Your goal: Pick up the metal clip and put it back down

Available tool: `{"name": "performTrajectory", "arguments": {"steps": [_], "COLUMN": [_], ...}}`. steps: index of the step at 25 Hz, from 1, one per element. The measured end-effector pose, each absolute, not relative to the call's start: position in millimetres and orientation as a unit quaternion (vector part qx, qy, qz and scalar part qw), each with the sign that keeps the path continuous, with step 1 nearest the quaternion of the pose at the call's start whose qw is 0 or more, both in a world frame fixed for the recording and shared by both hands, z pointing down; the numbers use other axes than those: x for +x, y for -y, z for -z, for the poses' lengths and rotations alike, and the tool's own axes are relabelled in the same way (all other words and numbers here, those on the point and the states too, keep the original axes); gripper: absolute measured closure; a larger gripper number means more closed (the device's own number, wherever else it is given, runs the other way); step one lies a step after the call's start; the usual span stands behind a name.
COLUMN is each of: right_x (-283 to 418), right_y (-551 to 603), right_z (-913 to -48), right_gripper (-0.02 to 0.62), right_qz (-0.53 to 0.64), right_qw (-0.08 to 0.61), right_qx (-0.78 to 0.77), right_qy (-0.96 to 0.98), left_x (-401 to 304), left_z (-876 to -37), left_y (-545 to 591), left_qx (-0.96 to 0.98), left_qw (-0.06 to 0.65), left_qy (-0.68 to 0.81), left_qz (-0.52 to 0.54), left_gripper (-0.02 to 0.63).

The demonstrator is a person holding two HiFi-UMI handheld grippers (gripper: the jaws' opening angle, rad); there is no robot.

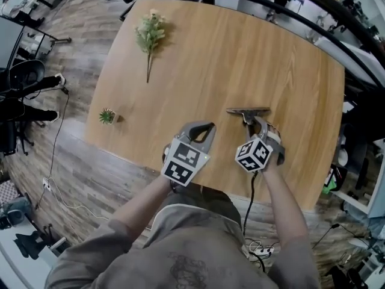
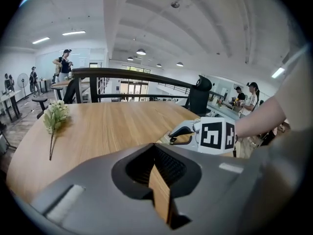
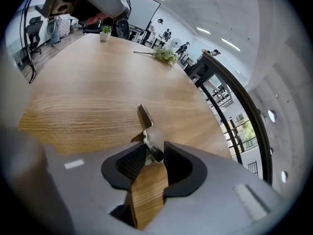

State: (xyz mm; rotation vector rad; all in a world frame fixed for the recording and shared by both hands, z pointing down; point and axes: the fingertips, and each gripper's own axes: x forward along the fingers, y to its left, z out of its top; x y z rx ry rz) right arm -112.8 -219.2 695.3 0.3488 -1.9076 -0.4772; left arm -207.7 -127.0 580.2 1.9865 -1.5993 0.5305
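A broad wooden table (image 1: pixel 240 53) fills the head view, with the person's sleeves and forearms reaching in from the near edge. The left gripper (image 2: pixel 152 148) hovers over that edge with its jaws closed together on nothing. Just beside it, the right gripper (image 3: pixel 152 153) is clenched on the handle end of the metal clip (image 3: pixel 146 129). The clip's wide bar points away across the near-right part of the table (whether it rests on the wood or sits just above, I cannot tell). A cube (image 1: pixel 252 154) on each gripper carries black-and-white square markers. Well apart, on the far left, lies a flower sprig (image 1: pixel 149 35). Nearer the left edge, a small pot (image 1: pixel 115 118) holds a spiky green plant (image 1: pixel 107 115).
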Motion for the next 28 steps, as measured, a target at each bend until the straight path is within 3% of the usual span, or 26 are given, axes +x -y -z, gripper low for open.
{"name": "performTrajectory", "arguments": {"steps": [8,14,28], "right_x": [-123.3,-121.9,-118.2], "right_y": [222.0,211.8,197.0], "right_z": [-676.8,-634.2,-436.9], "right_gripper": [0.576,0.581,0.581], "right_qz": [0.242,0.193,0.064], "right_qw": [0.527,0.492,0.270], "right_qx": [0.148,0.169,0.260], "right_qy": [0.801,0.832,0.925], "left_x": [-219.0,-223.4,-243.6], "left_z": [-580.5,-554.6,-421.3], "left_y": [108.2,104.4,115.0], "left_qx": [0.721,0.719,0.733], "left_qw": [0.279,0.264,0.158], "left_qy": [0.605,0.617,0.649], "left_qz": [-0.190,-0.180,-0.128], "left_gripper": [0.604,0.604,0.604]}}
